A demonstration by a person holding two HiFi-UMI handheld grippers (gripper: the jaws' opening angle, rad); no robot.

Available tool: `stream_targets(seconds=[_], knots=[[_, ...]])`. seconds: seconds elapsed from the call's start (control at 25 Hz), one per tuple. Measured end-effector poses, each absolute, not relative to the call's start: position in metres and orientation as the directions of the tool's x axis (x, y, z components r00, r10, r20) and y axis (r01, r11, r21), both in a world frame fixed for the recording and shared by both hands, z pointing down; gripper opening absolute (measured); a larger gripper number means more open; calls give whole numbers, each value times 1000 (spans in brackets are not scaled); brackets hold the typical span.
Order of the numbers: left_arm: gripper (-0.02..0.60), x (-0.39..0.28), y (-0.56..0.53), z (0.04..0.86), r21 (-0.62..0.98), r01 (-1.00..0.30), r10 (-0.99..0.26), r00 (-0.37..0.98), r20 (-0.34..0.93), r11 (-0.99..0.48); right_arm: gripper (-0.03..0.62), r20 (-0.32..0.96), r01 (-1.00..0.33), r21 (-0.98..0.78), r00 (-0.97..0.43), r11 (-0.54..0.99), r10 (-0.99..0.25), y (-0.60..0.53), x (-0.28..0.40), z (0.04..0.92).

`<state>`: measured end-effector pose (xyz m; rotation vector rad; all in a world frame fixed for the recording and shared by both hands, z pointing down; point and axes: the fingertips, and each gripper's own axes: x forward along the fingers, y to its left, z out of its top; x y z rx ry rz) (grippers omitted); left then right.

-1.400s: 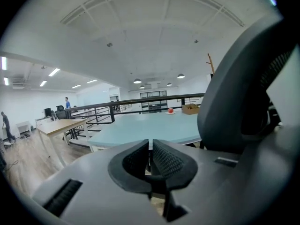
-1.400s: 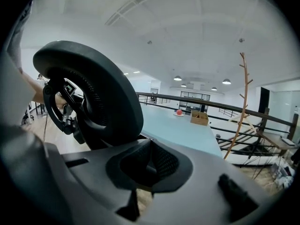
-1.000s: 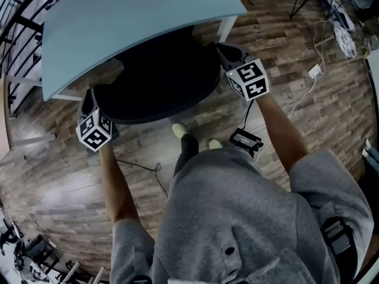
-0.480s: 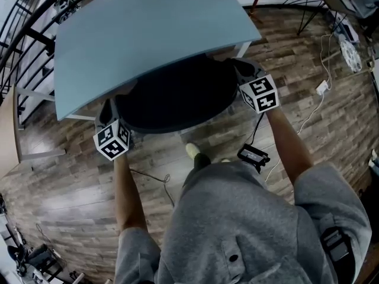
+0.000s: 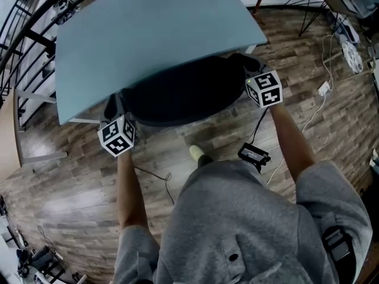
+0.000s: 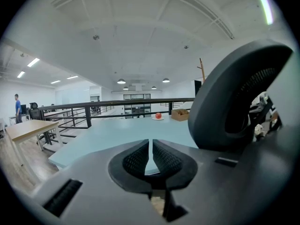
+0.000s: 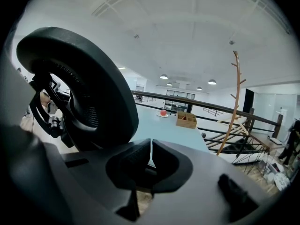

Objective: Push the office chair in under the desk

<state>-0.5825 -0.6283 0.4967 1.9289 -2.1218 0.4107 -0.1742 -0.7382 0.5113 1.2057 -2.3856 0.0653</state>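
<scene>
The black office chair (image 5: 177,96) stands at the near edge of the light blue desk (image 5: 154,34), its front part hidden under the desktop. My left gripper (image 5: 111,106) is against the chair's left side and my right gripper (image 5: 240,58) against its right side. In the left gripper view the jaws (image 6: 150,146) are shut on nothing, with the chair's curved black back (image 6: 234,102) close on the right and the desktop (image 6: 126,130) ahead. The right gripper (image 7: 151,146) is also shut and empty, with the chair back (image 7: 79,88) on its left.
A red object on a plate (image 6: 158,116) and a cardboard box (image 7: 186,120) sit at the desk's far end. A black railing (image 6: 93,108) runs behind the desk. A wooden coat stand (image 7: 234,102) stands to the right. Cables (image 5: 308,93) lie on the wood floor.
The chair has slid further under the desk, so less of its seat shows. Both grippers moved forward with it toward the desk edge.
</scene>
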Motion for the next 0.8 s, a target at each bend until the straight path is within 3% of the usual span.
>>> stream_targets(seconds=[0.8], knots=[[37, -562, -634, 495, -26, -995, -935, -102, 341, 99, 32, 444, -833, 161, -418, 530, -792, -764, -153, 515]])
